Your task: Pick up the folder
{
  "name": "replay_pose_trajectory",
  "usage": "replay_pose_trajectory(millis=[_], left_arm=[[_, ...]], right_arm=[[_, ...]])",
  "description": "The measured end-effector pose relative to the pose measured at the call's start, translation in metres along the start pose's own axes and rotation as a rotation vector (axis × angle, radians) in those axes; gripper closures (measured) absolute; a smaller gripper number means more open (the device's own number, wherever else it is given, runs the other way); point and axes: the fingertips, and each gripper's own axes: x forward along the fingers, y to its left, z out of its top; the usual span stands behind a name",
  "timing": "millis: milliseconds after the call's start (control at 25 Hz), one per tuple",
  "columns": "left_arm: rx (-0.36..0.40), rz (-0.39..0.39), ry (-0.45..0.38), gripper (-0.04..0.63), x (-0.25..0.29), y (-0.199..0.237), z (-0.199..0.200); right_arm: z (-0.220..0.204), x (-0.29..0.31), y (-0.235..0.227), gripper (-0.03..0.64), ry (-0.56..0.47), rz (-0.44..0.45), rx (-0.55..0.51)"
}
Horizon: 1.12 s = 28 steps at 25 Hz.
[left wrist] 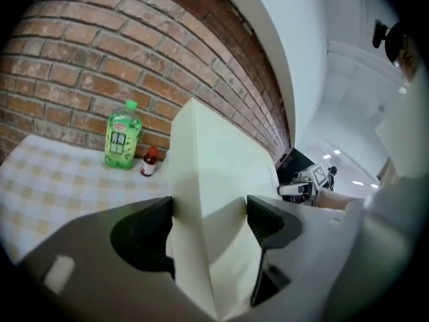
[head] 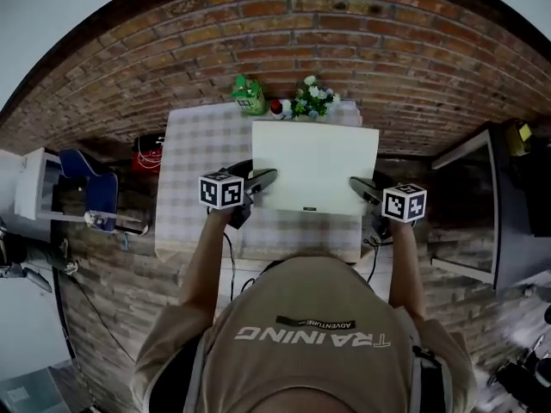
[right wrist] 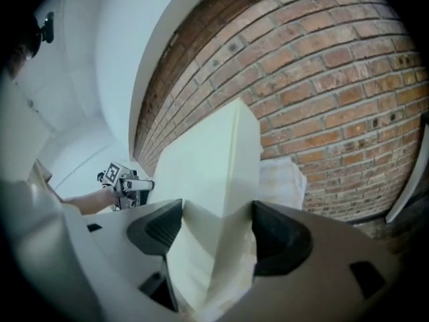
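The cream folder (head: 314, 166) is clamped at its left edge by the left gripper (head: 261, 180) and at its right edge by the right gripper (head: 362, 188), over the checked table (head: 194, 188), near of the green bottle (head: 249, 95).

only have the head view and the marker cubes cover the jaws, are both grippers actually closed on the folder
Observer: Yes for the left. The left gripper view shows the left gripper with one jaw pressed on each face of the folder.
Operator: and the right
Observer: Same. In its own view the right gripper has the folder's edge pinched between both jaws.
Operator: is the green thing at the back standing up
Observer: Yes, the green bottle stands upright on the table, with a small red-capped bottle beside it.
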Motion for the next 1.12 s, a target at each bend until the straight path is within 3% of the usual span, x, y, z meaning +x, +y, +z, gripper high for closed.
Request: replay_pose_trajectory(millis=[240, 640, 840, 1120], left_arm=[[0.100, -0.007, -0.052, 0.253, -0.020, -0.019, 0.051], [0.221, 0.032, -0.260, 0.253, -0.057, -0.047, 0.145], [0.320, 0.057, -0.390, 0.253, -0.086, -0.074, 0.198], [0.419, 0.075, -0.458, 0.253, -0.113, -0.099, 0.242]], right_arm=[[0.053, -0.018, 0.020, 0.322, -0.092, 0.002, -0.093], [0.170, -0.040, 0.057, 0.322, -0.244, 0.025, -0.299], [0.225, -0.061, 0.082, 0.322, -0.327, 0.042, -0.399], [0.275, -0.084, 0.114, 0.322, -0.379, 0.043, -0.545]])
